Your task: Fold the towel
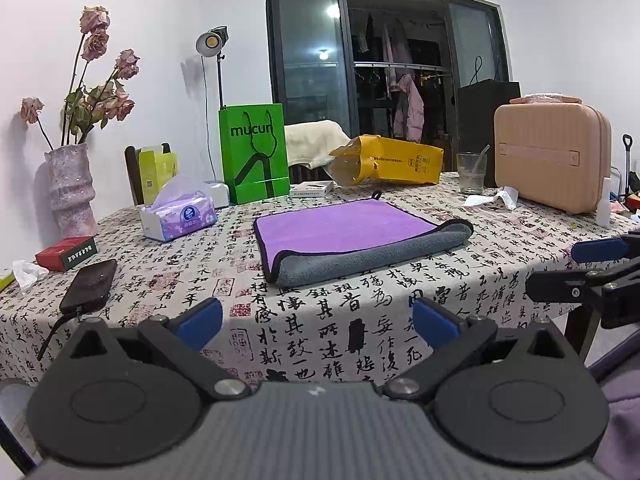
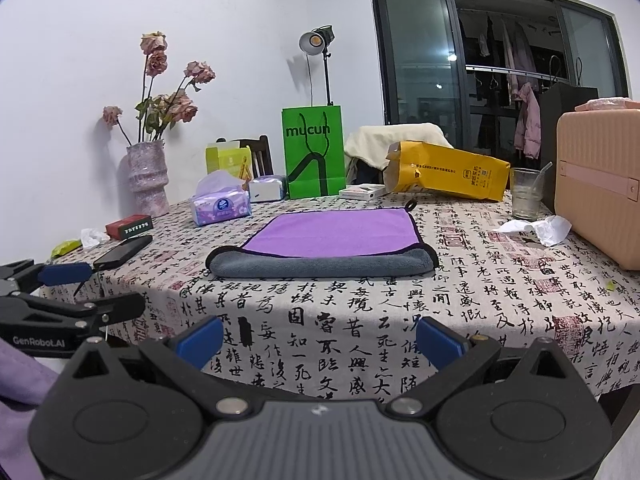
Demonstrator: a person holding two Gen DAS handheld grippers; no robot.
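Two grippers, left (image 1: 316,322) and right (image 2: 318,338), level, spread wide, empty, facing folded towel (image 1: 352,240)

Folded purple-grey towel (image 2: 324,244) on patterned table (image 2: 500,296) — right tongs (image 2: 320,340) spread, empty

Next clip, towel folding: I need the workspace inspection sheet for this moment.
Surface: table under a calligraphy-print cloth.
Job's things: towel, purple face up, near edge rolled over showing grey; hanging loop at the far corner.
Clutter: tissue pack, green bag, yellow bag, glass, pink case, vase, phone, red box, crumpled tissue.
Grippers: left gripper and right gripper open, empty, short of the towel.
Cables: strap hanging from the phone.
Surroundings: studio lamp, dark window.
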